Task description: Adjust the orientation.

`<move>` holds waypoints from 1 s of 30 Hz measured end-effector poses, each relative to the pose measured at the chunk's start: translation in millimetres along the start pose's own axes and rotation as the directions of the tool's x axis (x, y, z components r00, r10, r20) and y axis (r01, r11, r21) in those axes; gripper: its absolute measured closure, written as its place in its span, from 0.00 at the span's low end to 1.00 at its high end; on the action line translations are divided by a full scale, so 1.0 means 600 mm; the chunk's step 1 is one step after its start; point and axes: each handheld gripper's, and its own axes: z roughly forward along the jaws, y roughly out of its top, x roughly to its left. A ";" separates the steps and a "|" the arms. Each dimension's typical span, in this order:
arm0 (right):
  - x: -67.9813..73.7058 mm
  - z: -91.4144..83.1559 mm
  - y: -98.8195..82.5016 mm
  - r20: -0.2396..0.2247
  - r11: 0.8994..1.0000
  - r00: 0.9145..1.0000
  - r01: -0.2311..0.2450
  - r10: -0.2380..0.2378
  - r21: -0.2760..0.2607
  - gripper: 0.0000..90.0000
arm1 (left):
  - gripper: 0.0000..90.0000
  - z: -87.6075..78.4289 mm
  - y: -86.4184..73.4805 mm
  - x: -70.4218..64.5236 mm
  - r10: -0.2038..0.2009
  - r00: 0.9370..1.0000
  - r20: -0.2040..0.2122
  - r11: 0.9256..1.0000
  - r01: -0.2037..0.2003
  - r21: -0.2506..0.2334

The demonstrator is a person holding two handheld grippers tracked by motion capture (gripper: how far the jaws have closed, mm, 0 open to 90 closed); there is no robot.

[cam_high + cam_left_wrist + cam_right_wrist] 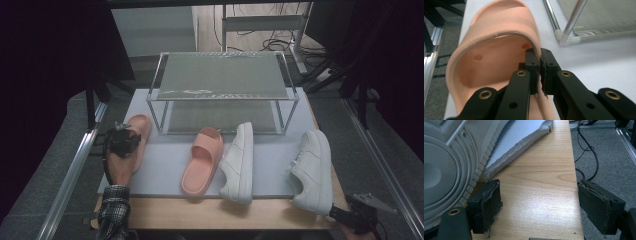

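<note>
Slipper [134,141], the pink one left of the shoe rack [222,90], lies on the grey mat [165,165] in the high view, with the left gripper [121,142] on it; both rack shelves hold nothing, while a second pink slipper [202,161] and two white sneakers [239,162] [312,170] wait in front of the rack, so the shelving looks barely begun. In the left gripper view, the left gripper [540,72] is clenched on the slipper's [499,37] strap edge, a rack corner [564,37] just beyond; lifting seems next. In the right gripper view, the right gripper [539,207] stands released over the wooden table [541,170], a sneaker sole [446,170] beside it, far from the rack.
</note>
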 end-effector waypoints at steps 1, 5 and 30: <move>0.000 0.000 0.000 0.000 1.000 1.000 0.000 0.000 0.000 0.21 | 0.95 -0.004 -0.001 0.000 0.006 1.000 -0.005 1.000 -0.006 -0.004; 0.000 0.000 0.000 0.000 1.000 1.000 0.000 0.000 0.000 0.21 | 0.95 -0.013 -0.002 0.002 0.014 1.000 -0.007 1.000 -0.014 -0.005; 0.000 0.000 0.000 0.001 1.000 1.000 0.000 0.000 0.001 0.21 | 0.95 -0.112 -0.042 0.017 0.071 0.997 0.041 0.997 -0.070 -0.023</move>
